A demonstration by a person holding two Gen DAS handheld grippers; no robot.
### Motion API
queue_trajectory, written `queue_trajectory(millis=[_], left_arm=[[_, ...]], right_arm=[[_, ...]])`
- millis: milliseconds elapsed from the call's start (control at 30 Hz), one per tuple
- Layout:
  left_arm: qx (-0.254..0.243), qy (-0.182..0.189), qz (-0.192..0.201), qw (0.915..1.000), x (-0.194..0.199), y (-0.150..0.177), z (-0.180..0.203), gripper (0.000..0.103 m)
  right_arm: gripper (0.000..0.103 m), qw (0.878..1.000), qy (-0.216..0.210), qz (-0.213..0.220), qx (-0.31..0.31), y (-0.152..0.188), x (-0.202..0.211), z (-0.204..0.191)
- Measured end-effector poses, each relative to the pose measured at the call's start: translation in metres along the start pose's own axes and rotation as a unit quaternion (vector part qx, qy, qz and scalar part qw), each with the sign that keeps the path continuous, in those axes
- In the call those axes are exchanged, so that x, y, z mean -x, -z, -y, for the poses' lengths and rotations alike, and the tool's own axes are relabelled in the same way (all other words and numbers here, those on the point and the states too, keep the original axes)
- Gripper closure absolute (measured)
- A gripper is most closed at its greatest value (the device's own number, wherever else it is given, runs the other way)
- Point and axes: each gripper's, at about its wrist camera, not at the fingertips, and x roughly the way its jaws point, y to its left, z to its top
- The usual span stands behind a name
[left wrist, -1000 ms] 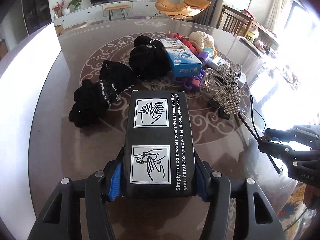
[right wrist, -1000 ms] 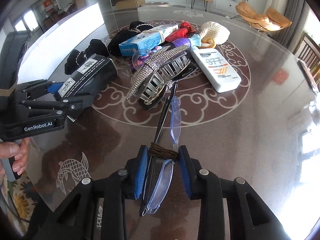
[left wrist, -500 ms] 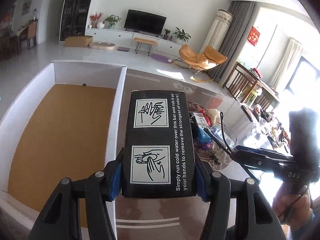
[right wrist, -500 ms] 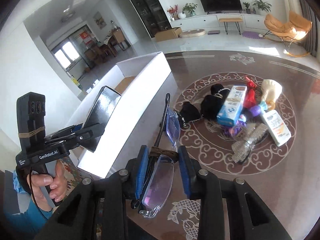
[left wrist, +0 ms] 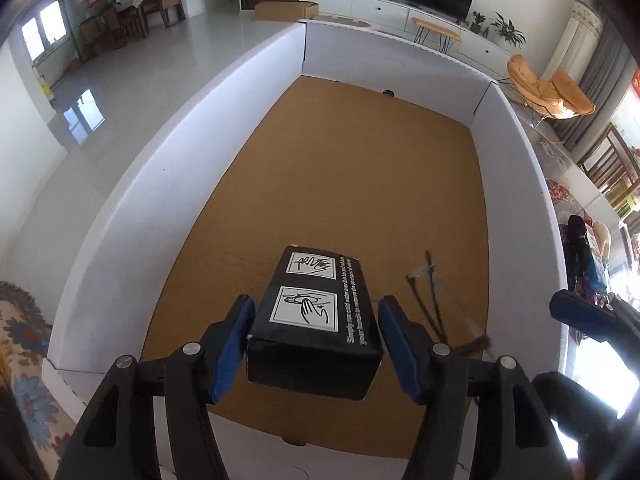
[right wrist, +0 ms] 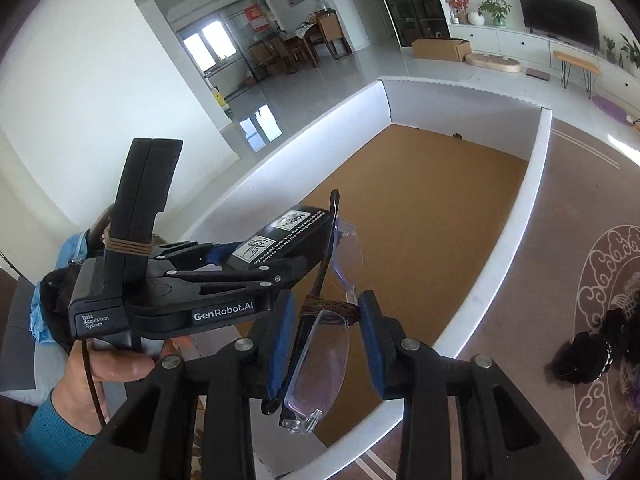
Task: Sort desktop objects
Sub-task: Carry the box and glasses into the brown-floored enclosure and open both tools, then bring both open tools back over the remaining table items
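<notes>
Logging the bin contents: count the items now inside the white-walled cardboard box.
2, both still at the near end: the black rectangular carton between the open left hand-held gripper fingers, and the clear rimless glasses at the right hand-held gripper. Nothing else shows.

The left gripper (left wrist: 314, 340) reached in from the bottom of its own view, its 2 blue-padded fingers (left wrist: 232, 340) spread wide with a gap on each side of what lay between them, gripping nothing. In the right wrist view that same gripper (right wrist: 256, 256) lay across the left half of the frame, pointing right, and the left hand (right wrist: 116, 364) wrapped its handle at lower left, a blue sleeve at the wrist. The right gripper (right wrist: 322, 340) rose from the bottom center of its view with both blue pads (right wrist: 280, 336) parted; whether they pressed on anything was unclear.
</notes>
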Motion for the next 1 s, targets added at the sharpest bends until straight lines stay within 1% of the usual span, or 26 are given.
queue_trajectory(millis=[33,67,133,200,233,267,300,333,367,400,433,500,533,567,600,633,667,700,733,767,800,833,867,933,967,1000], left_arm=[[0.007,-0.002,0.004,1.0000,0.001,0.000,-0.002,0.036],[0.012,0.003,0.010,0.9999,0.003,0.002,-0.003,0.036],[0.021,0.025,0.025,0.9992,0.011,0.005,0.000,0.036],[0.022,0.055,0.049,0.9970,0.027,0.011,0.015,0.036],[0.015,0.072,0.060,0.9955,0.037,0.016,0.026,0.036],[0.003,0.091,0.071,0.9933,0.047,0.019,0.041,0.036],[-0.012,0.110,0.081,0.9905,0.056,0.023,0.058,0.036],[-0.030,0.127,0.089,0.9874,0.064,0.030,0.076,0.036],[-0.050,0.145,0.095,0.9836,0.072,0.038,0.097,0.035],[-0.075,0.164,0.098,0.9787,0.079,0.046,0.121,0.030],[-0.100,0.182,0.100,0.9731,0.083,0.056,0.143,0.026],[-0.148,0.207,0.104,0.9613,0.087,0.083,0.188,0.007],[-0.168,0.214,0.101,0.9570,0.082,0.095,0.209,0.004],[-0.184,0.219,0.093,0.9536,0.073,0.107,0.231,0.001],[-0.198,0.218,0.080,0.9523,0.059,0.116,0.253,0.001],[-0.208,0.210,0.062,0.9532,0.039,0.124,0.272,0.001],[-0.215,0.200,0.039,0.9551,0.019,0.134,0.289,0.001],[-0.217,0.190,0.017,0.9572,-0.001,0.141,0.303,0.003],[-0.216,0.181,0.004,0.9594,-0.017,0.141,0.313,0.005],[-0.213,0.172,-0.002,0.9618,-0.026,0.148,0.320,0.006],[-0.220,0.154,0.033,0.9628,-0.028,0.148,0.327,0.005],[-0.228,0.140,0.054,0.9620,-0.029,0.144,0.335,0.005],[-0.237,0.130,0.058,0.9611,-0.032,0.140,0.344,0.005],[-0.248,0.116,0.039,0.9612,-0.047,0.126,0.362,0.004],[-0.251,0.101,0.034,0.9622,-0.055,0.118,0.369,0.001],[-0.254,0.095,0.042,0.9617,-0.058,0.111,0.375,0.000]], right_arm=[[0.031,1.000,0.011,-0.001,0.004,0.002,-0.004,-0.002],[0.018,1.000,0.014,0.008,0.007,0.004,-0.003,-0.002],[0.017,0.999,0.014,0.041,0.013,0.012,0.010,0.002],[0.016,0.997,0.022,0.071,0.020,0.022,0.033,0.008],[0.013,0.995,0.029,0.090,0.022,0.030,0.046,0.012],[0.006,0.993,0.040,0.107,0.024,0.038,0.059,0.018],[0.002,0.990,0.055,0.126,0.025,0.050,0.074,0.029],[0.000,0.987,0.074,0.143,0.025,0.063,0.086,0.038],[0.000,0.982,0.099,0.156,0.025,0.079,0.100,0.050],[0.000,0.979,0.127,0.161,0.023,0.097,0.109,0.064],[0.000,0.975,0.155,0.158,0.019,0.114,0.120,0.078],[0.000,0.965,0.218,0.145,0.012,0.153,0.134,0.111],[0.000,0.958,0.252,0.132,0.009,0.175,0.146,0.128],[0.000,0.952,0.285,0.111,0.004,0.194,0.148,0.146],[0.000,0.946,0.312,0.086,-0.009,0.213,0.151,0.165],[0.000,0.943,0.325,0.068,-0.024,0.229,0.156,0.183],[0.000,0.941,0.332,0.050,-0.043,0.245,0.165,0.200],[0.000,0.939,0.337,0.036,-0.062,0.254,0.167,0.214],[0.000,0.937,0.340,0.026,-0.080,0.266,0.176,0.229],[0.000,0.935,0.341,0.020,-0.092,0.272,0.180,0.241],[0.000,0.934,0.344,0.016,-0.100,0.275,0.181,0.248],[0.000,0.935,0.337,0.016,-0.107,0.273,0.183,0.253],[0.000,0.936,0.331,0.013,-0.115,0.271,0.183,0.259],[0.000,0.938,0.324,0.013,-0.122,0.263,0.182,0.264],[0.000,0.941,0.311,0.012,-0.130,0.258,0.179,0.270],[0.000,0.942,0.305,0.014,-0.140,0.254,0.178,0.277]])
